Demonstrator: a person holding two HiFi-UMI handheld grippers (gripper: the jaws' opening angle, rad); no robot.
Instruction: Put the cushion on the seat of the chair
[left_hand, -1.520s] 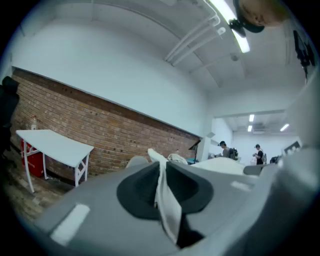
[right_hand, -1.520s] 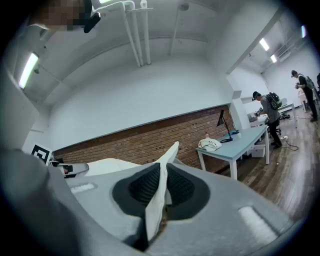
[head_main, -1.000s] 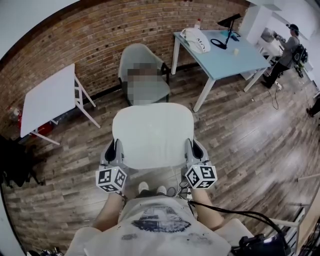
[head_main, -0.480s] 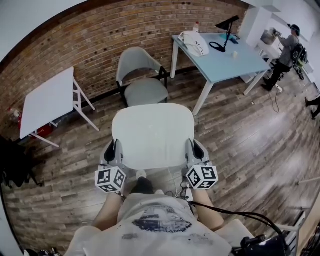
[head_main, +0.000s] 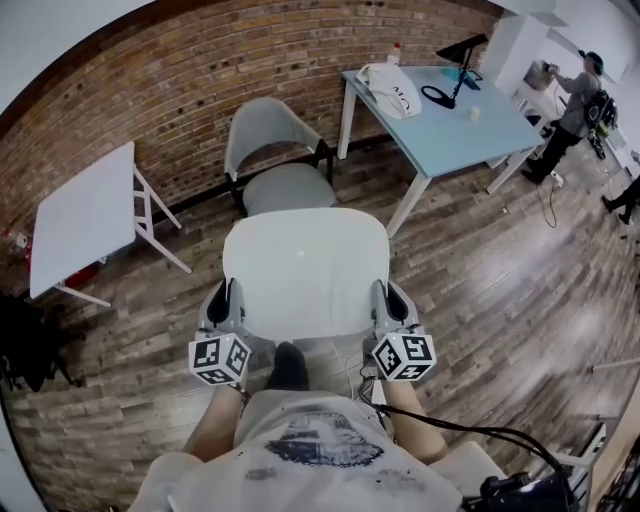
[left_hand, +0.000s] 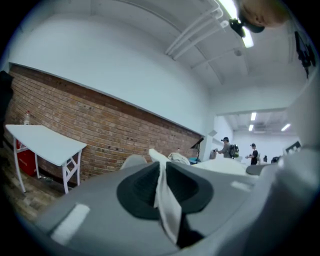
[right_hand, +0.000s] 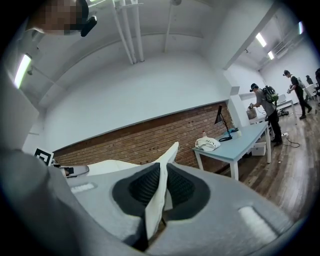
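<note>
A grey shell chair (head_main: 288, 187) stands straight ahead by the red brick wall (head_main: 200, 70), its seat bare. Open wooden plank floor (head_main: 470, 270) lies between it and the flat white cushion (head_main: 305, 270). A white folding table (head_main: 85, 215) stands well apart on the chair's left. A light-blue table (head_main: 450, 120) has a white leg near the chair's right.

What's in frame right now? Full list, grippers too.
cushion: 1, white, centre, held off the floor by two opposite edges
chair: 1, grey, beyond the cushion, by the brick wall
white table: 1, folding, left, near the wall
blue table: 1, light blue, upper right
bag: 1, white, on the blue table
lamp: 1, black, on the blue table
bystander: 1 clear, dark clothes, far upper right
floor: brown wood planks
left gripper: grey, shut on the cushion's left edge
right gripper: grey, shut on the cushion's right edge
shoe: 1 visible, dark, below the cushion
</note>
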